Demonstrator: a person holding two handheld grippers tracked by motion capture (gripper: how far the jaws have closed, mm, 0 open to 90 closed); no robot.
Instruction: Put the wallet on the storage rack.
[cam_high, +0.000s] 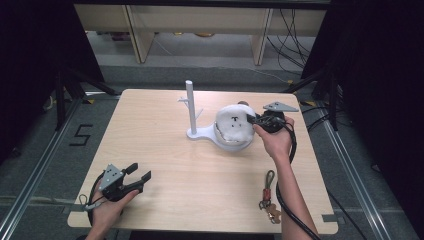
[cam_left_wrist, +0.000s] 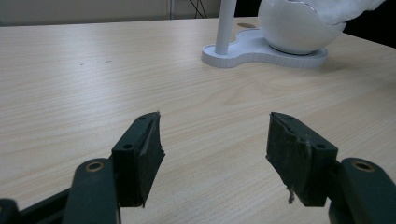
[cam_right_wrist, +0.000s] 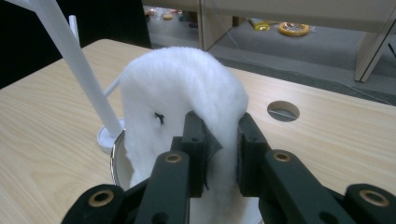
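Observation:
A white fluffy cloth with small black marks (cam_high: 233, 123) lies draped over a round white bowl (cam_high: 226, 142) that sits on a white stand with an upright post (cam_high: 190, 106). My right gripper (cam_high: 254, 120) is at the cloth's right side, shut on a fold of it; in the right gripper view the cloth (cam_right_wrist: 182, 98) is pinched between the two black jaws of that gripper (cam_right_wrist: 223, 144). My left gripper (cam_high: 139, 173) rests low at the table's front left, open with nothing between its jaws; in the left gripper view it (cam_left_wrist: 215, 144) points toward the stand's base (cam_left_wrist: 261, 51) and the bowl (cam_left_wrist: 294, 28).
A key bunch on a strap (cam_high: 269, 197) lies on the light wooden table (cam_high: 165, 150) near its front right, beside the person's right forearm. A round hole (cam_right_wrist: 283, 110) is cut in the tabletop behind the bowl. Dark stands and cables flank the table.

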